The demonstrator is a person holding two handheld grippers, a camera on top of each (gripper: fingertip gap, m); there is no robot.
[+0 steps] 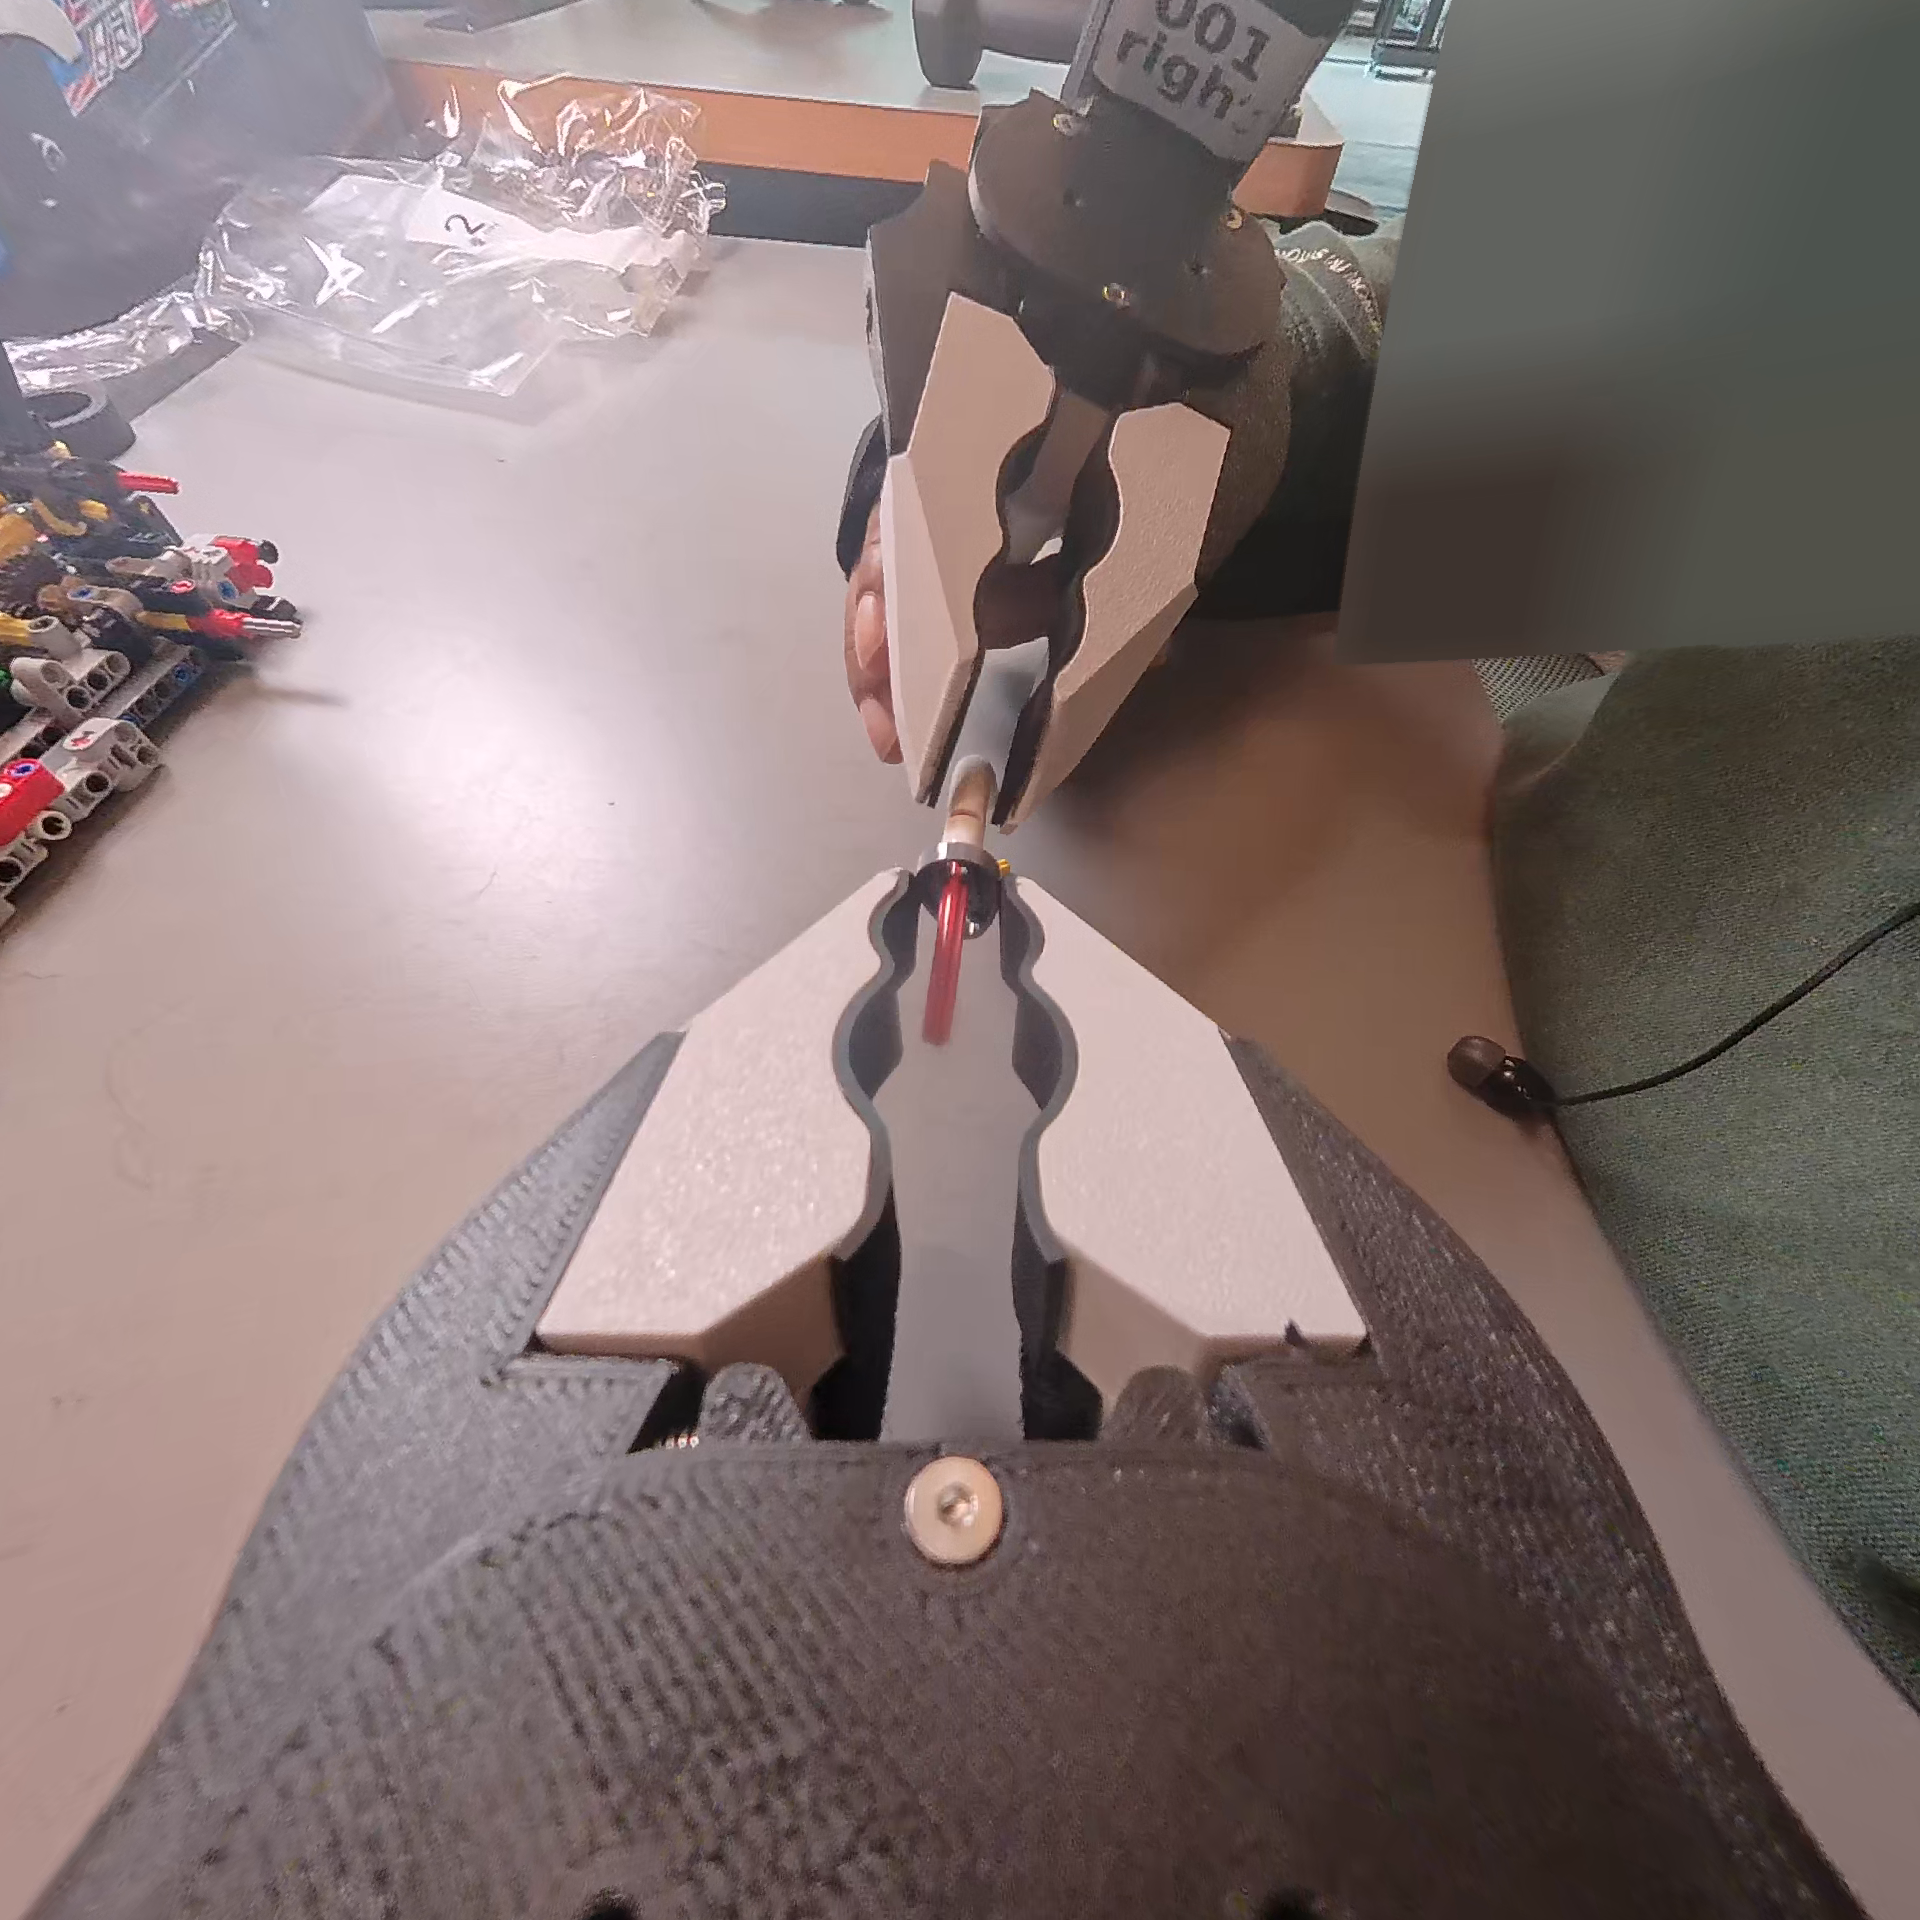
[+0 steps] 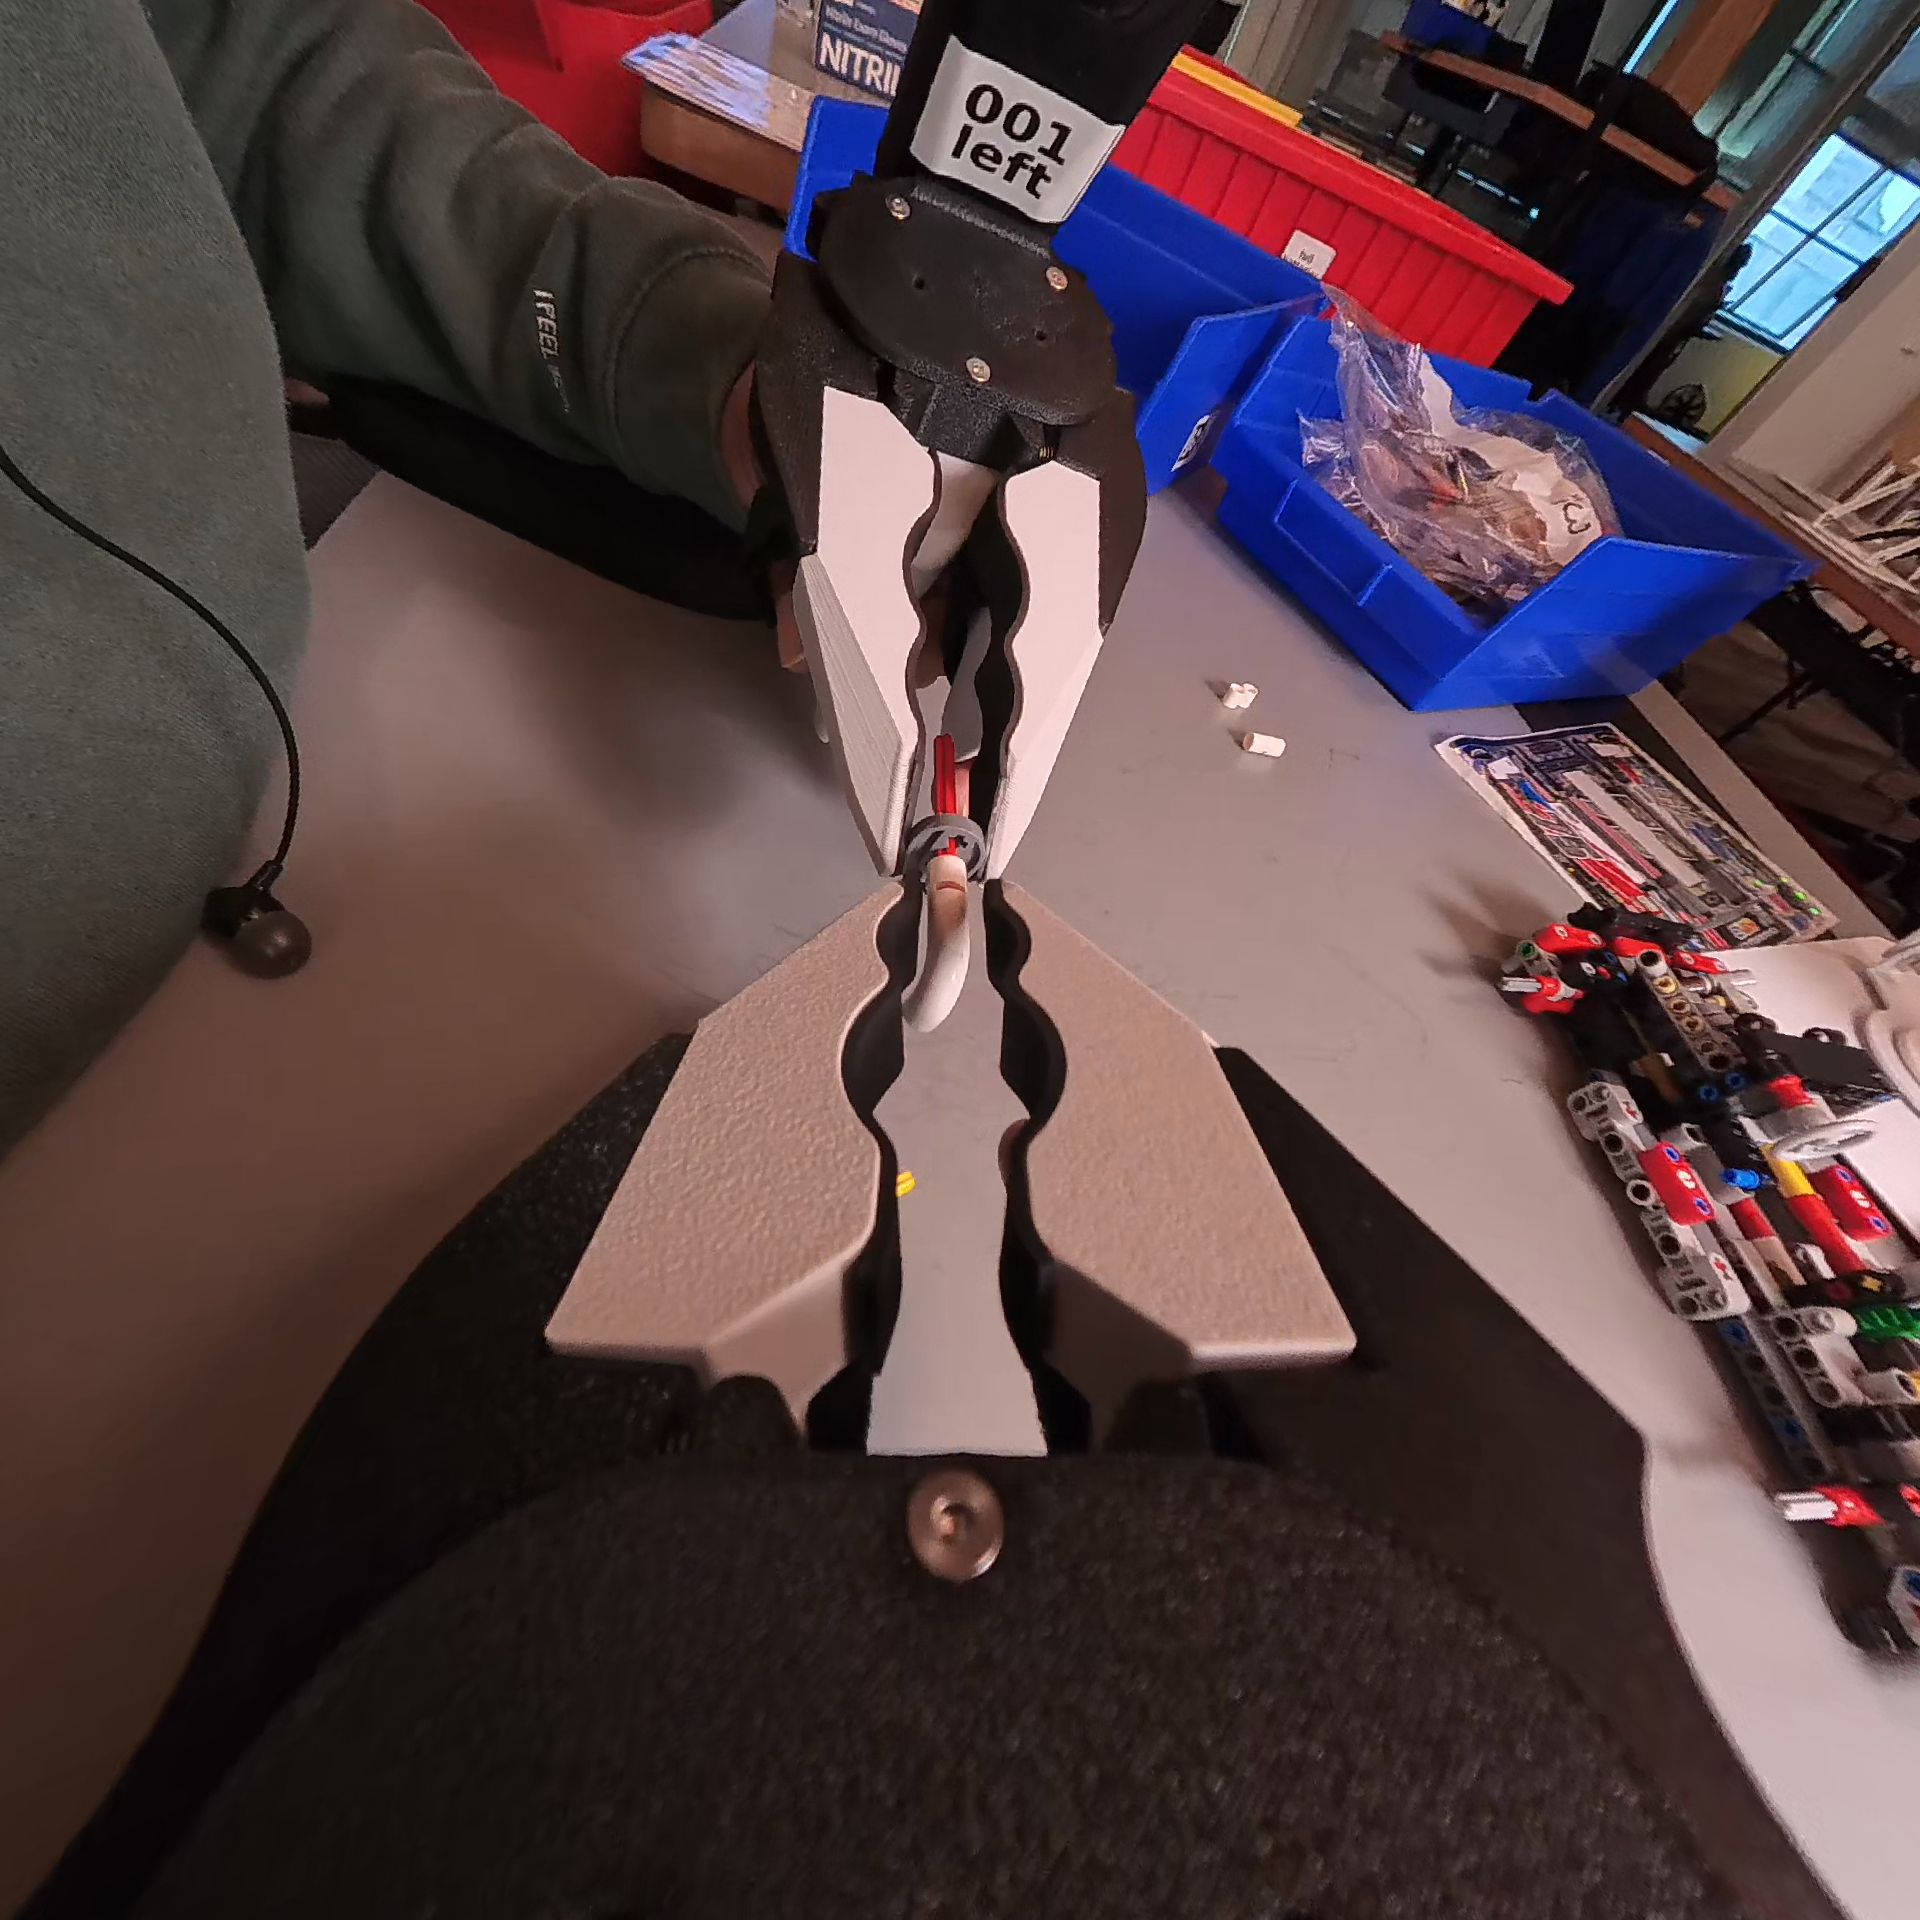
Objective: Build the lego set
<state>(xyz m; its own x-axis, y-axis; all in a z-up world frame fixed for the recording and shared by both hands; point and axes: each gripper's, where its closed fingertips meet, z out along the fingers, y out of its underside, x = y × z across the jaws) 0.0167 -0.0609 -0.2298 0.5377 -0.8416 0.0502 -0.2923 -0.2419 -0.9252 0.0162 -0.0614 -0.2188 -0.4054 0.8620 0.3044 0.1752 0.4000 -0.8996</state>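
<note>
Left gripper point(image 1: 956, 883) – fingers narrowly parted, clamped on a grey ring point(image 1: 958, 858) with a red axle point(image 1: 943, 971) through it. Right gripper point(image 2: 943, 896), meeting it tip to tip from 12 o'clock, pinches a curved white piece point(image 2: 940, 961) that touches the ring. Both held above the grey table point(image 1: 468, 831); brick model point(image 2: 1766, 1195) at 3 o'clock.

Soft indoor light, wide-angle edge warp, slight motion blur.

A red axle point(image 1: 943, 971) runs through a grey round piece point(image 2: 943, 837), perhaps joined to a white part point(image 2: 940, 971).
</note>
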